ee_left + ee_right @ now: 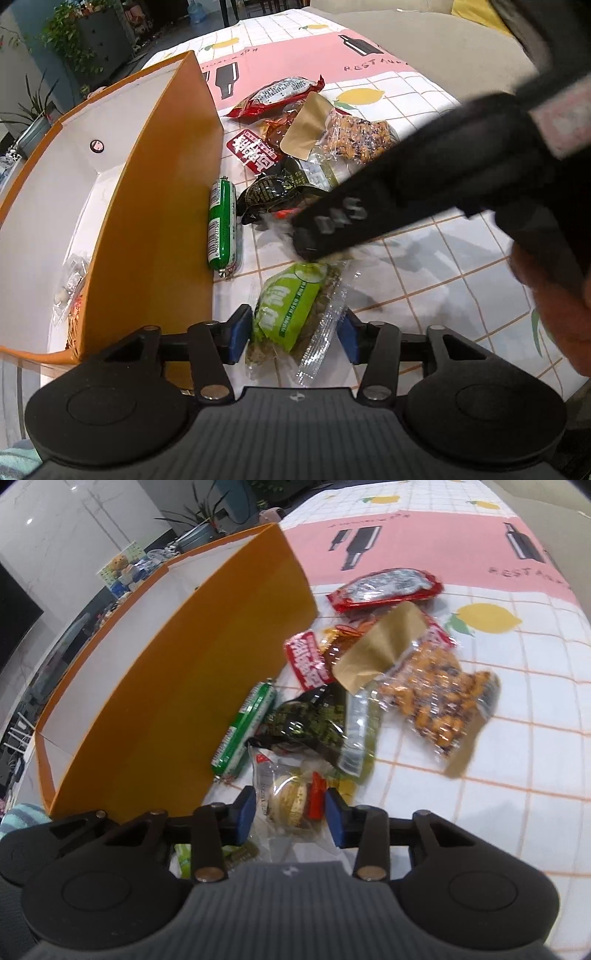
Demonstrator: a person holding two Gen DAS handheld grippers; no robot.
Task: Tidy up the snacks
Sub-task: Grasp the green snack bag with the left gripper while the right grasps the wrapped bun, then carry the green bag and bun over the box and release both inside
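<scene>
Left gripper (293, 334) clamps the green snack packet (288, 314); right gripper (290, 812) straddles a clear-wrapped cookie (290, 805), jaws apart; next, squeeze and lift into the orange box (155, 206).

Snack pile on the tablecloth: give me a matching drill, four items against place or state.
Items:
1. green sausage stick
2. lime-green snack pack
3. clear bag of orange fried snacks
4. red foil packet

Places:
A. between the left hand-held gripper pads
B. farthest in the pile
C. alongside the orange box wall
D. right edge of the pile

Pairs: 1-C, 2-A, 3-D, 4-B
</scene>
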